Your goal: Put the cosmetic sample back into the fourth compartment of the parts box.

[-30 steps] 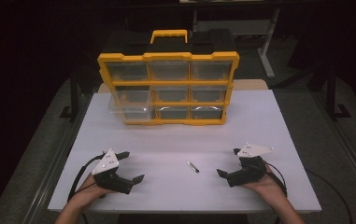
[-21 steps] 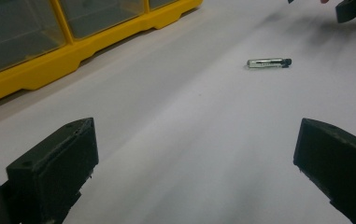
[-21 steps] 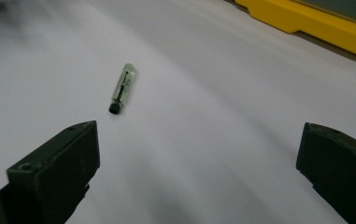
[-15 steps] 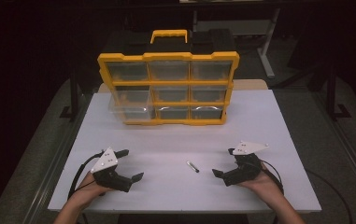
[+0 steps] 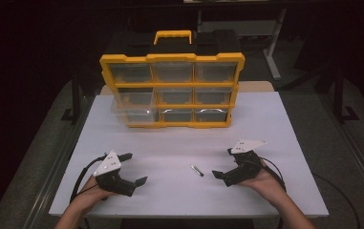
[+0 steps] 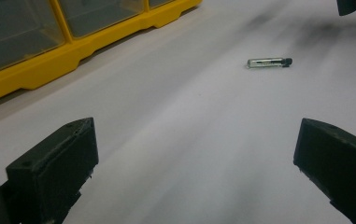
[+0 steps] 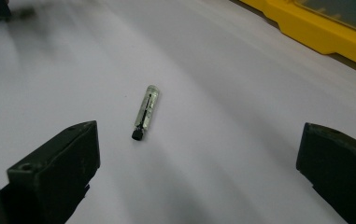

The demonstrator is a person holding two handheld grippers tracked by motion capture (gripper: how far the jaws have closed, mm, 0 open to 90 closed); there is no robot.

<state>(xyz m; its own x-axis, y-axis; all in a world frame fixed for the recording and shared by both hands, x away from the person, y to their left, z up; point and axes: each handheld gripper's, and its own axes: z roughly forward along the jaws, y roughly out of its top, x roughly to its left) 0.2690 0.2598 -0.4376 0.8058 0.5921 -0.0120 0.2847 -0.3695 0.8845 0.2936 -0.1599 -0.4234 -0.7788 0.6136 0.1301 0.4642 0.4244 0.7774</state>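
On white table point(image 5: 284, 124), small vial point(image 5: 197, 170), yellow drawer organizer point(image 5: 172, 90), dark room

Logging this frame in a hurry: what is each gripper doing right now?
Left gripper: open, holding nothing.
Right gripper: open, holding nothing, near the small clear black-capped tube on the white table.

Plain white worktop point(image 5: 170, 143); yellow plastic organiser point(image 5: 170, 90), clear drawers; small clear black-capped vial point(image 5: 197, 170); black claws.
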